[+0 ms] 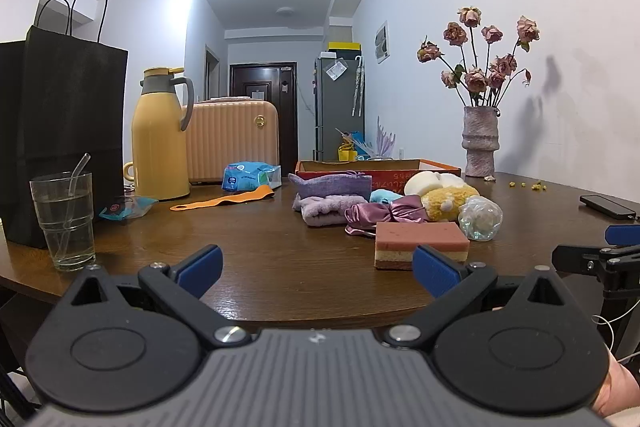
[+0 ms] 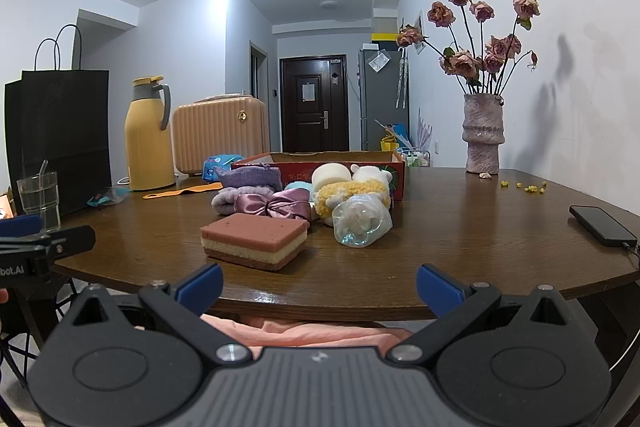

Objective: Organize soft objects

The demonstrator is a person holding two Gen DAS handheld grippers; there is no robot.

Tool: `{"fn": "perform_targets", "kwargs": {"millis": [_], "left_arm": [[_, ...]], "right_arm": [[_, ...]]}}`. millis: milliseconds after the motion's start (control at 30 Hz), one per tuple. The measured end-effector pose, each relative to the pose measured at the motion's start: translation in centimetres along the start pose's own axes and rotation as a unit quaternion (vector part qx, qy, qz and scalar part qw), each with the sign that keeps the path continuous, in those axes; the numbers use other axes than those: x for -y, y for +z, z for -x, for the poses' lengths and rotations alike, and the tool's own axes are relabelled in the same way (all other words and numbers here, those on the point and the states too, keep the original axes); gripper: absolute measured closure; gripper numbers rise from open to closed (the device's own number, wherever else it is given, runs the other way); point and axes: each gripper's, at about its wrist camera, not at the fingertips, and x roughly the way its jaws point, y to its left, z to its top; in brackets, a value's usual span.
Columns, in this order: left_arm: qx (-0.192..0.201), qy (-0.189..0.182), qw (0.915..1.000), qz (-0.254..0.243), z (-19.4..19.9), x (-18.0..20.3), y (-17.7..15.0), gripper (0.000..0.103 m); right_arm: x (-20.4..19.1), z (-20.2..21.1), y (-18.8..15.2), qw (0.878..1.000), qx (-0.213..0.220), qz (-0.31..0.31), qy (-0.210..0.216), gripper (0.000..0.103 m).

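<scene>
- Nothing looks sorted yet: the soft things sit in a loose heap on the tabletop, just in front of the red box, and from this low angle I cannot tell what, if anything, is inside it.
- Nearest the edge is the layered sponge, lying flat and apart from both grippers.
- Just beside it, to its right, is a clear bag; behind that, a yellow plush and a white one against the box.
- A satin bow, a fluffy lilac cloth and a purple pouch fill the left of the heap.
- My guess is the whole job is left, likely moving each piece into the box.
- The left gripper hangs low at the near edge, level and pointing across the tabletop, jaws spread wide, holding nothing.
- The right gripper is alongside it, also level, just short of the edge, jaws apart and empty; the sponge lies straight ahead of it.
</scene>
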Motion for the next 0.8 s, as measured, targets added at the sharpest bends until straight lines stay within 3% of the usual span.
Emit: {"fn": "perform_targets", "kwargs": {"millis": [800], "left_arm": [[-0.002,0.001,1.0,0.0,-0.11,-0.19,0.08,0.0]], "right_arm": [[-0.08,0.1,-0.01,1.0,0.001,-0.001,-0.001,0.0]]}}
